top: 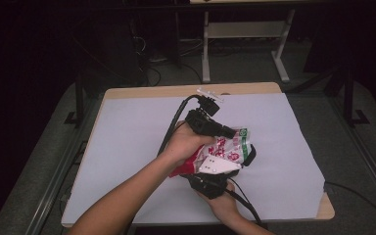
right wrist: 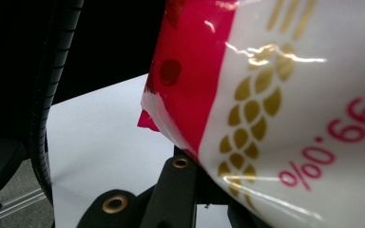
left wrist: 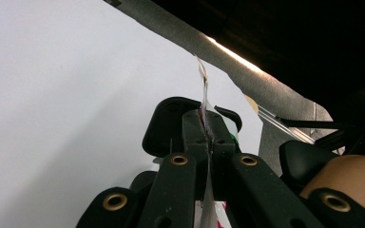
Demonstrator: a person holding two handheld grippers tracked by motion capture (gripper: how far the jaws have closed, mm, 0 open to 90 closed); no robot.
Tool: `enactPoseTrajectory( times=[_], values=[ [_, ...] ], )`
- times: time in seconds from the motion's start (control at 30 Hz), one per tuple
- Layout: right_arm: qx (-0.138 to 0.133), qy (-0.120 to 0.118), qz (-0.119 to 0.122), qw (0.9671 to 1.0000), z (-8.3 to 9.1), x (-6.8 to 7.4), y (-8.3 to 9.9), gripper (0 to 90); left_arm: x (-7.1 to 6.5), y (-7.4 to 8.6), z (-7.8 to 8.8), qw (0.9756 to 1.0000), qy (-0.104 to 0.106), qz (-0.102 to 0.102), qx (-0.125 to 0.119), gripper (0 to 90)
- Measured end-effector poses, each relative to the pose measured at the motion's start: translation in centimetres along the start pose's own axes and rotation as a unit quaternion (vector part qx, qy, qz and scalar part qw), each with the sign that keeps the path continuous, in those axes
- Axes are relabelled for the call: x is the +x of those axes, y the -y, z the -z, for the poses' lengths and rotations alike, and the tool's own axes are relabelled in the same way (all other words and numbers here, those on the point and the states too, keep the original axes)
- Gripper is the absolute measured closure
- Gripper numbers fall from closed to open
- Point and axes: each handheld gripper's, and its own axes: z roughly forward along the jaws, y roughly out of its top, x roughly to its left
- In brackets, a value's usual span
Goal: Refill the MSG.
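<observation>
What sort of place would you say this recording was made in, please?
Probably a lab or workshop set up for recording: a white-covered table stands on grey floor, cables trail behind it, and a white metal frame stands beyond.

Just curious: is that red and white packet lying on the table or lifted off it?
Lifted. The packet hangs above the white table, its thin edge pinched in the left hand-held gripper; the right hand-held gripper holds its other side.
</observation>
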Motion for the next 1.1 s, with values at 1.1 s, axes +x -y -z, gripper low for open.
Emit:
enactPoseTrajectory(
  times=[1.1],
  values=[
    [-0.006, -0.009, 0.000, 0.9999, -0.15, 0.10, -0.04, 90.0, -0.08, -0.01, -0.25, 0.9999, -0.004, 0.008, 0.007, 89.9]
  ],
)
